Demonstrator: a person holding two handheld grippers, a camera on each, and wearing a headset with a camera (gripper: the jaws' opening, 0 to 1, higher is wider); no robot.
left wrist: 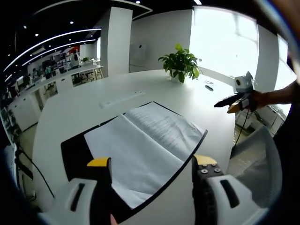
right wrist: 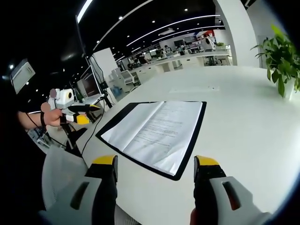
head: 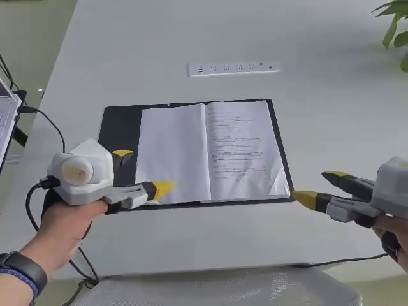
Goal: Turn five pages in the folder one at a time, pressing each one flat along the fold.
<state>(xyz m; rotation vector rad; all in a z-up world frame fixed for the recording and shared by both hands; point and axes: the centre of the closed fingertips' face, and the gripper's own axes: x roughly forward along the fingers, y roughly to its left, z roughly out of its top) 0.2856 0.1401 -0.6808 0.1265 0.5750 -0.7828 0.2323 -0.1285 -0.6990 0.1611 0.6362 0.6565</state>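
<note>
A black folder (head: 117, 131) lies open on the white table, with a blank page (head: 172, 153) on its left side and a printed page (head: 242, 150) on its right. My left gripper (head: 141, 171) hovers open over the folder's near left corner, yellow tips apart, nothing between them. My right gripper (head: 323, 187) is open just off the folder's near right corner, tips pointing at it. In the left gripper view the folder (left wrist: 140, 140) lies ahead of the jaws. The right gripper view has the folder (right wrist: 154, 129) ahead too.
A white power strip (head: 234, 67) lies beyond the folder. A potted plant (head: 395, 29) stands at the far right. A laptop edge (head: 5, 121) and cables (head: 48, 121) sit at the left. A grey chair back (head: 217, 287) is at the table's near edge.
</note>
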